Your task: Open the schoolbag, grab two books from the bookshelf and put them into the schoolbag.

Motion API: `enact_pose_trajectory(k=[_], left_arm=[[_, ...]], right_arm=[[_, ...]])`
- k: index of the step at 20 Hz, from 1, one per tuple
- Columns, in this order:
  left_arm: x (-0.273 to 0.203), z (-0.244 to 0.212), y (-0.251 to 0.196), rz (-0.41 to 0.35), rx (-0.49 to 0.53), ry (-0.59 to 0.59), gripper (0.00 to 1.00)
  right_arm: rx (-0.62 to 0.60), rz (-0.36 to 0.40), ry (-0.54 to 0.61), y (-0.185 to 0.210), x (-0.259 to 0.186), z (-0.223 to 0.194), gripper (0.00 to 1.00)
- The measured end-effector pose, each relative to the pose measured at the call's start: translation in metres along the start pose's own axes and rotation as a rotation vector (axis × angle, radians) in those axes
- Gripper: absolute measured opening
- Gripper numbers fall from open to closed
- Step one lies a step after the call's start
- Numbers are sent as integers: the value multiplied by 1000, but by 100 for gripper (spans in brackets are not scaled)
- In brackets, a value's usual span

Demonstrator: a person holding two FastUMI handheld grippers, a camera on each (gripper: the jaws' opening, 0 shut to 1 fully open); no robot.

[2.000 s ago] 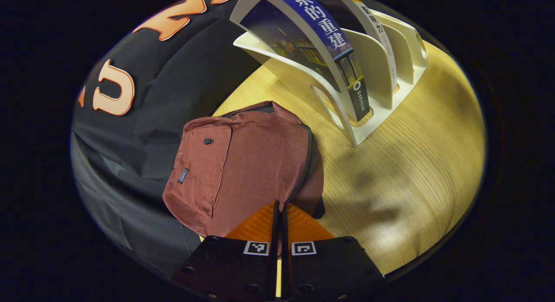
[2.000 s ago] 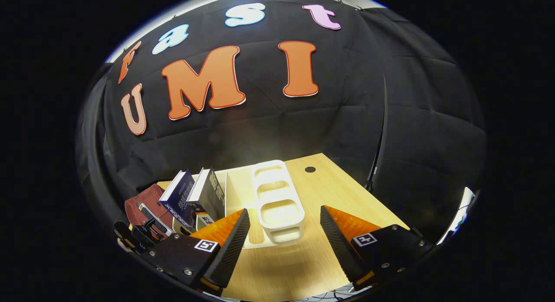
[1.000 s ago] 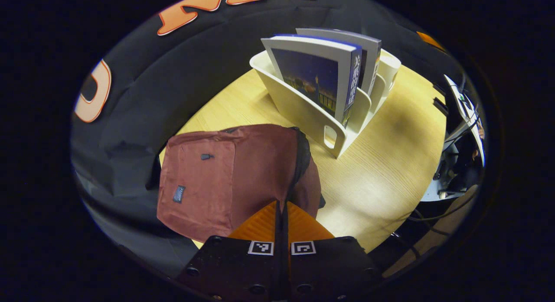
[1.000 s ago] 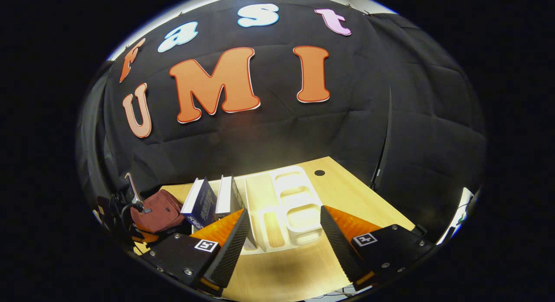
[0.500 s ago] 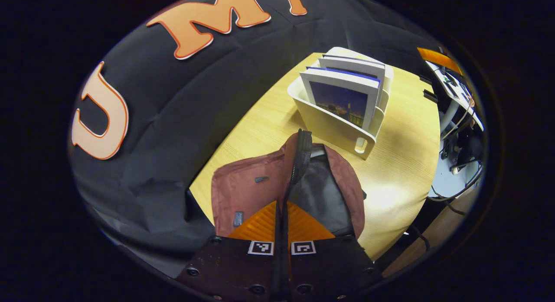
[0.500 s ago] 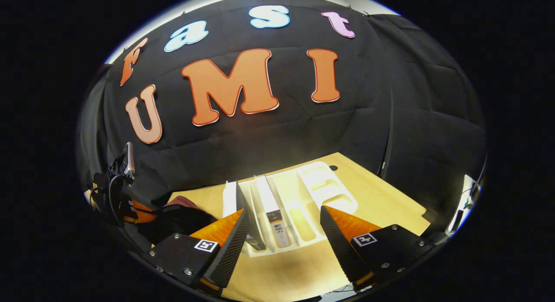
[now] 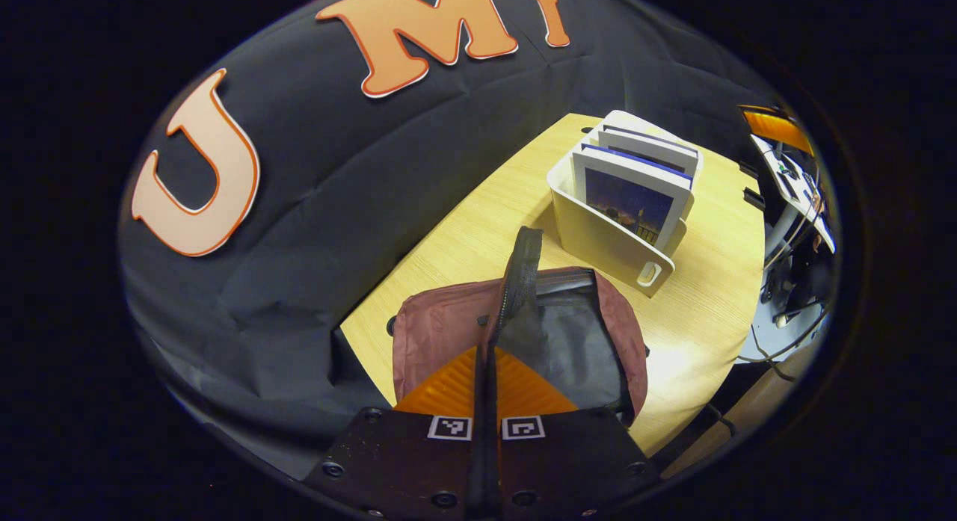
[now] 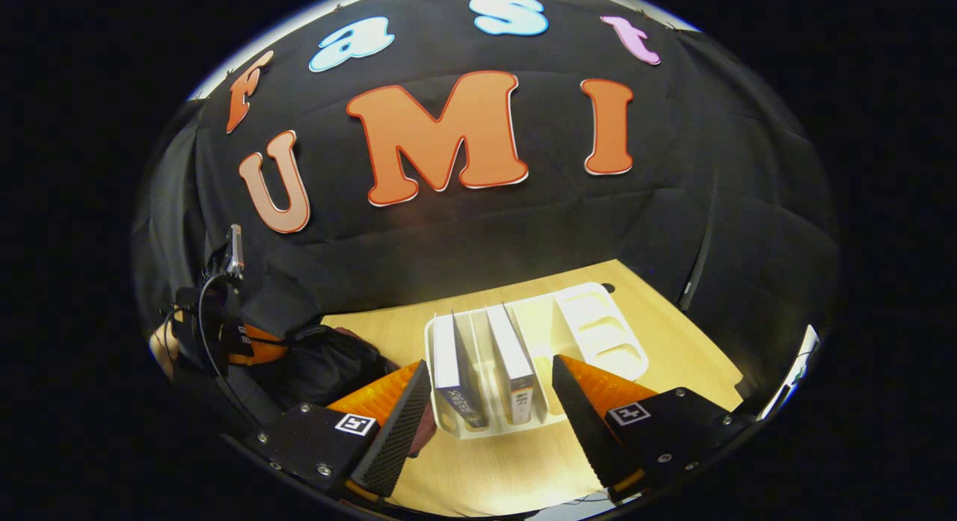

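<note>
While the left gripper (image 7: pixel 486 371) stays clamped on the schoolbag's (image 7: pixel 441 330) zipper edge, the flap has lifted higher, baring dark lining. Right gripper (image 8: pixel 490 390) (fingers spread, holding nothing) has swung to face two books (image 8: pixel 482 364) upright in the bookshelf (image 8: pixel 598 327).

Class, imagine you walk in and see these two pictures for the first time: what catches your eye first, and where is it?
First, the dark red schoolbag at the near left end of the wooden table, its flap pulled upward by the shut left gripper so the dark lining shows. Next, the white bookshelf further along the table, two books upright in it, with the open right gripper above them.
</note>
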State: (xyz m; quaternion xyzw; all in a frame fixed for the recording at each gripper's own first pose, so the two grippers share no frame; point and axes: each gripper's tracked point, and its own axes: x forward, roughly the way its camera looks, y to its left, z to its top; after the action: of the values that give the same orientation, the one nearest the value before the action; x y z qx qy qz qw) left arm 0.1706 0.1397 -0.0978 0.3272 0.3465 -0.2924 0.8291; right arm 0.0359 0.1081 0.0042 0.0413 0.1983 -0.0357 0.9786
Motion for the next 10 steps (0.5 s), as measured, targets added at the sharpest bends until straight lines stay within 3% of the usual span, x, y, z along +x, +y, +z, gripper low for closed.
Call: enact_pose_trajectory(k=[6, 10], left_arm=[[7, -5, 11, 0, -31, -1, 1], [15, -14, 16, -3, -57, 5, 1]], right_arm=[[-49, 96, 323, 45, 50, 18, 97], [-97, 98, 535, 64, 89, -5, 97]])
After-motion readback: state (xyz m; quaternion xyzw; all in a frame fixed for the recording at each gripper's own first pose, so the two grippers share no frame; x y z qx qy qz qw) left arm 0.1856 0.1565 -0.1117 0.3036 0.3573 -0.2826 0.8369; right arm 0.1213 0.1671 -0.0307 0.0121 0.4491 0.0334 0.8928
